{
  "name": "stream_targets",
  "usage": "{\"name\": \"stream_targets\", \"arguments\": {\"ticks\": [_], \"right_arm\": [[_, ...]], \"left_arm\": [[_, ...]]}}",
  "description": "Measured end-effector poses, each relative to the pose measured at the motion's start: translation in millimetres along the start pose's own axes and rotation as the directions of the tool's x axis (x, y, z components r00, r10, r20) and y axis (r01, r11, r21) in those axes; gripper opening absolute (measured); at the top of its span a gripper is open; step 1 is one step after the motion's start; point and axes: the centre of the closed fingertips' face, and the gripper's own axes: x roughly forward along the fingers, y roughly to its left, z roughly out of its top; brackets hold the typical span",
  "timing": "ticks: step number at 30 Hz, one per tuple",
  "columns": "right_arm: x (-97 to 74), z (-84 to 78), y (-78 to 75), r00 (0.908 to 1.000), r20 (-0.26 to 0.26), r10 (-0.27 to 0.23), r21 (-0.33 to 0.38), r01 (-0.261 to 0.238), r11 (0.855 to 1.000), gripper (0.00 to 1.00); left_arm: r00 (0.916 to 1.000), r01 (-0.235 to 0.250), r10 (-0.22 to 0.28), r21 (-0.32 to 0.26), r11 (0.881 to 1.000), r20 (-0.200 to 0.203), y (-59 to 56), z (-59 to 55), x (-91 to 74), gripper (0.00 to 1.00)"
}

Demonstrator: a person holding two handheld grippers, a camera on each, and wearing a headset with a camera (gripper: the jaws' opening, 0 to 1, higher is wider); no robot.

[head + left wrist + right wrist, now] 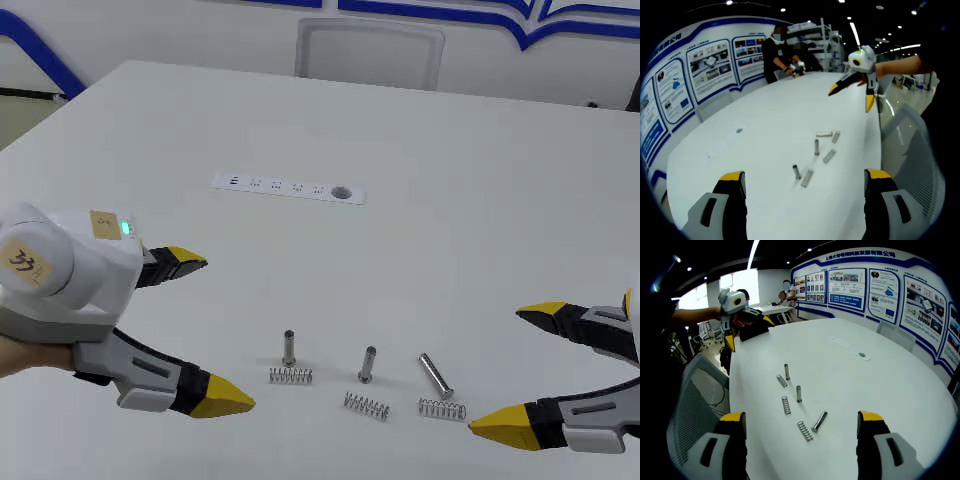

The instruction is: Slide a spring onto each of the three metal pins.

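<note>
Three metal pins stand in a row on the white table (pixel 480 180). The left pin (pixel 289 347) and the middle pin (pixel 367 364) stand upright; the right pin (pixel 435 376) lies tilted on its side. A loose spring lies in front of each: left spring (pixel 291 375), middle spring (pixel 366 405), right spring (pixel 441 408). My left gripper (pixel 210 330) hovers open to the left of the row, holding nothing. On the other side my right gripper (pixel 510 368) is open too, its lower tip close to the right spring. In the right gripper view the lying pin (pixel 819 421) and its spring (pixel 804 431) are nearest.
A white power strip (pixel 288 187) is set into the table behind the pins. A grey chair (pixel 370 52) stands at the far edge, and a mesh chair (pixel 700 395) is at the near edge. People (pixel 775 55) stand at the table's far end.
</note>
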Motion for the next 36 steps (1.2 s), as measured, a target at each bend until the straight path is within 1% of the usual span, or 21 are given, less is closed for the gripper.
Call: {"name": "stream_targets", "arguments": {"ticks": [4, 7, 11, 15, 18, 22, 25, 27, 29, 32, 36], "right_arm": [[0.5, -0.3, 1.2, 1.0000, -0.003, 0.005, -0.001, -0.005, 1.000, 0.93], [0.4, -0.9, -0.4, 1.0000, -0.007, -0.001, -0.004, 0.001, 1.000, 0.93], [-0.9, 3.5, -2.1, 0.9999, 0.013, -0.008, 0.004, 0.008, 1.000, 0.92], [-1.2, 2.4, -1.5, 0.9999, 0.006, -0.009, 0.004, 0.009, 1.000, 0.92], [-0.9, 0.8, -0.1, 1.0000, 0.002, -0.004, 0.003, 0.004, 1.000, 0.92], [-1.0, -0.6, 1.4, 1.0000, 0.000, 0.002, 0.004, -0.002, 1.000, 0.92], [-0.8, -2.1, 1.8, 1.0000, -0.002, 0.002, 0.006, -0.002, 1.000, 0.92], [-0.8, -2.5, 1.7, 1.0000, -0.001, 0.001, 0.007, -0.001, 1.000, 0.92], [-0.4, -1.0, 2.1, 0.9999, 0.012, 0.001, 0.001, -0.001, 1.000, 0.92], [0.2, -1.2, 2.1, 0.9999, 0.016, 0.002, 0.005, -0.002, 1.000, 0.92], [2.0, -4.0, 1.5, 1.0000, 0.007, 0.004, 0.009, -0.004, 1.000, 0.90]], "left_arm": [[1.0000, 0.003, -0.003, -0.002, 1.000, -0.007, -0.9, -2.4, -0.8, 1.00], [0.9999, -0.001, 0.001, 0.014, 1.000, -0.017, -1.3, -4.5, -1.7, 1.00], [1.0000, -0.005, 0.005, 0.011, 1.000, -0.008, 0.4, -2.5, -3.2, 0.99], [1.0000, -0.005, 0.005, 0.008, 1.000, -0.002, 1.2, -0.3, -4.2, 0.99], [1.0000, -0.005, 0.005, 0.002, 1.000, -0.008, 1.3, -1.0, -3.9, 0.99], [1.0000, -0.006, 0.006, -0.012, 1.000, 0.005, 1.1, 0.9, -3.8, 1.00], [1.0000, 0.006, -0.006, -0.019, 1.000, 0.002, -1.3, 0.4, -3.7, 0.98], [1.0000, 0.004, -0.004, -0.017, 1.000, 0.001, -1.5, 0.2, -3.9, 0.98], [1.0000, 0.003, -0.002, -0.018, 1.000, 0.004, -1.7, 0.5, -4.0, 0.98], [1.0000, -0.002, 0.002, -0.022, 1.000, 0.006, -0.4, -0.2, -4.3, 0.98], [0.9998, -0.013, 0.013, -0.031, 0.999, 0.012, 3.2, -0.8, -4.8, 0.99]]}}
